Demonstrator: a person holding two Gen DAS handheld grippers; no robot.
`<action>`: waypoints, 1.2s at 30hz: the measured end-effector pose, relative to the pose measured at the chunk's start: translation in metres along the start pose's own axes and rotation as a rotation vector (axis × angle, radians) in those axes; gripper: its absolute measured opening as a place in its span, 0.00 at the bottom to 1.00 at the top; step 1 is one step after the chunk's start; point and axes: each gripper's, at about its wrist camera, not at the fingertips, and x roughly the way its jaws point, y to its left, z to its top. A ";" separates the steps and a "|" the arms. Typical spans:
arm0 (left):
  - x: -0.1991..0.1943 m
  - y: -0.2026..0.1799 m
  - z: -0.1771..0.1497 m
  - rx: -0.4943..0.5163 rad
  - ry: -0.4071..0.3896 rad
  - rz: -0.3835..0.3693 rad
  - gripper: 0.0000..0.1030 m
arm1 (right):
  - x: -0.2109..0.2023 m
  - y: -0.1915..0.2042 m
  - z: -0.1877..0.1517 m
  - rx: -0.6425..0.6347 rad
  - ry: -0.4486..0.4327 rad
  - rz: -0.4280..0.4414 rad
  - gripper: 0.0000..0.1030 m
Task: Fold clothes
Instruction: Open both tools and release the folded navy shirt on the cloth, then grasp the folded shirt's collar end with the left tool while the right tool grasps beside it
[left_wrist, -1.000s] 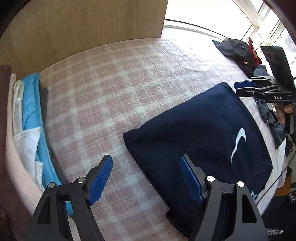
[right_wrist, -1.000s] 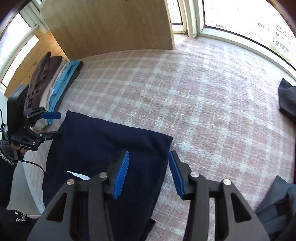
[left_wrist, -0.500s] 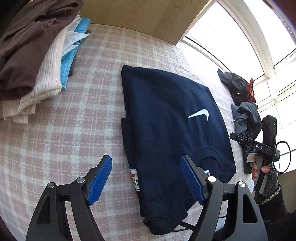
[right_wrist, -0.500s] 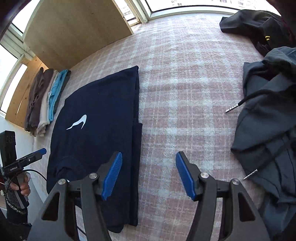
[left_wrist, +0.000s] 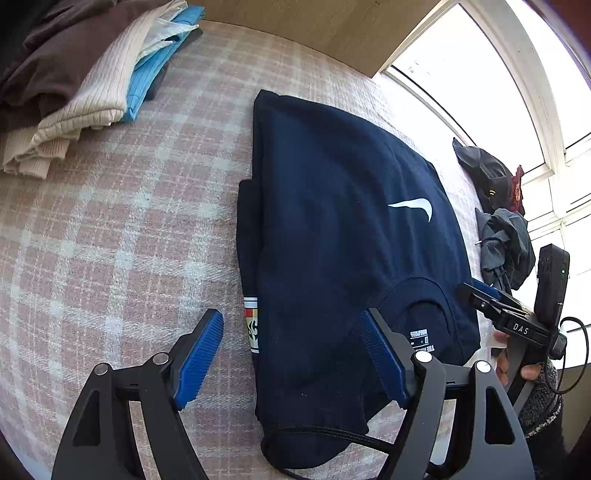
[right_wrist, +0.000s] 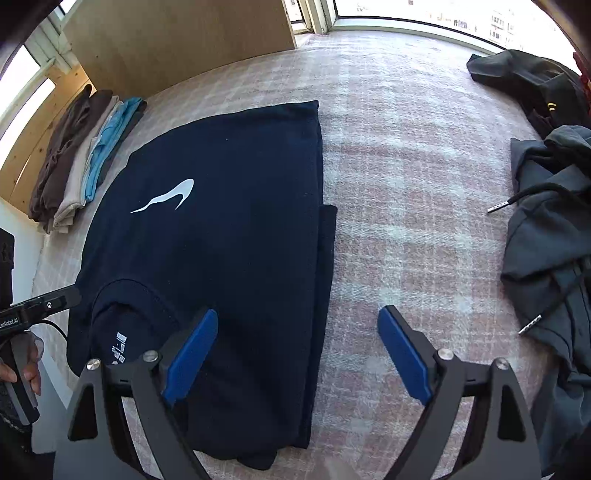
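the pink plaid blanket (right_wrist: 406, 155) covers the whole surface under everything, running up to a wooden panel (right_wrist: 177, 40) and bright windows (left_wrist: 487, 74). right in the middle of it lies the navy t-shirt (left_wrist: 332, 221), flat, front up, white swoosh (left_wrist: 412, 206) showing, its sleeves tucked under so the sides run straight; the collar end points toward the person, and a strip of folded sleeve peeks out along each long edge. over on the left edge sits a stack of folded clothes (left_wrist: 74, 85), brown on top, then cream knit, then light blue, well apart from the shirt. on the other side there's a dark grey hoodie (right_wrist: 550, 229) in a heap with its drawcords trailing onto the blanket, and beyond it a black garment (right_wrist: 524, 81) near the window. the left gripper (left_wrist: 291, 354) hovers above the shirt's collar end, fingers (left_wrist: 199, 354) spread wide, one over bare blanket, one over navy cloth, grasping nothing. the right gripper (right_wrist: 295, 350) mirrors it at the shirt's other long edge, fingers (right_wrist: 190, 354) wide apart too, nothing between them. small detail: a striped sleeve patch (left_wrist: 251, 325) shows at the shirt's left edge, and a printed neck label (right_wrist: 118, 345) inside the collar.
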 end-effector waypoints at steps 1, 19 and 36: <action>0.001 -0.001 -0.001 0.002 -0.003 0.005 0.76 | 0.003 0.006 0.000 -0.033 0.020 -0.025 0.99; 0.028 -0.042 0.017 0.160 0.032 0.121 0.74 | -0.011 0.009 -0.013 -0.139 -0.056 0.002 0.63; 0.028 -0.035 0.029 0.168 0.099 0.057 0.16 | -0.004 -0.002 0.004 -0.092 -0.002 0.192 0.22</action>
